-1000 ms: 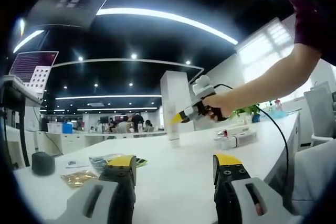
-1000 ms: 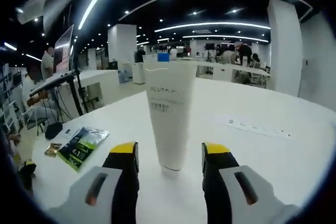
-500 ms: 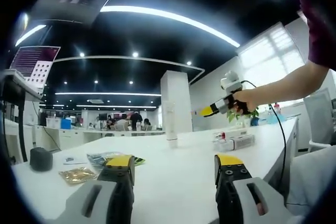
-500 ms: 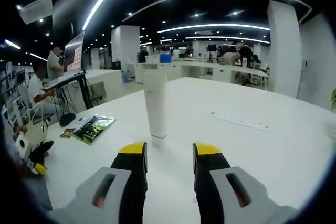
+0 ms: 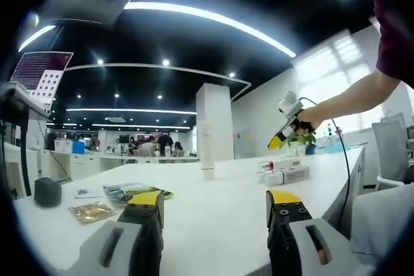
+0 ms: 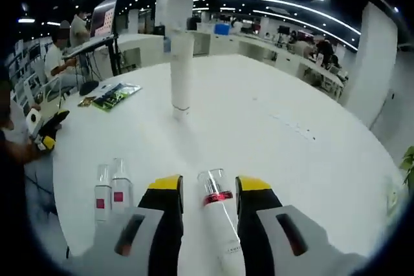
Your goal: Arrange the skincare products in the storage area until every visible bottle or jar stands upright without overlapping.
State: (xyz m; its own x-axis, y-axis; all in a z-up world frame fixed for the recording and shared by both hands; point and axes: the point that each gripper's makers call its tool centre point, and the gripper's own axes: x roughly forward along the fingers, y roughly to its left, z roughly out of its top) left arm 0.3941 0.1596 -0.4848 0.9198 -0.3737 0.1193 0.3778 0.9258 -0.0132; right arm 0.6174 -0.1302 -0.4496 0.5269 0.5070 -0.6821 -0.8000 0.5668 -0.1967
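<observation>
A tall white tube point(image 5: 206, 153) stands upright on its cap at the middle of the white table point(image 5: 220, 224); in the right gripper view the tube point(image 6: 182, 69) is far ahead. A white bottle point(image 6: 218, 224) with a red band and clear cap lies flat, framed between the jaws of my right gripper point(image 6: 210, 189), which is open and above it. Two small clear-capped bottles point(image 6: 110, 192) with pink labels lie beside it. From the left, the right gripper point(image 5: 284, 130) hangs over these bottles point(image 5: 284, 174). My left gripper point(image 5: 215, 201) is open with nothing between its fingers.
Green and gold sachets point(image 5: 132, 192) and a dark round object point(image 5: 46, 192) lie at the table's left end. The sachets point(image 6: 116, 95) sit left of the tube. A person point(image 6: 61, 50) sits at a desk beyond the table. The left gripper point(image 6: 45, 137) shows at the table's edge.
My right gripper has drawn back from the white tube and tipped down over the lying bottles, which have come into its view. The left gripper has hardly moved.
</observation>
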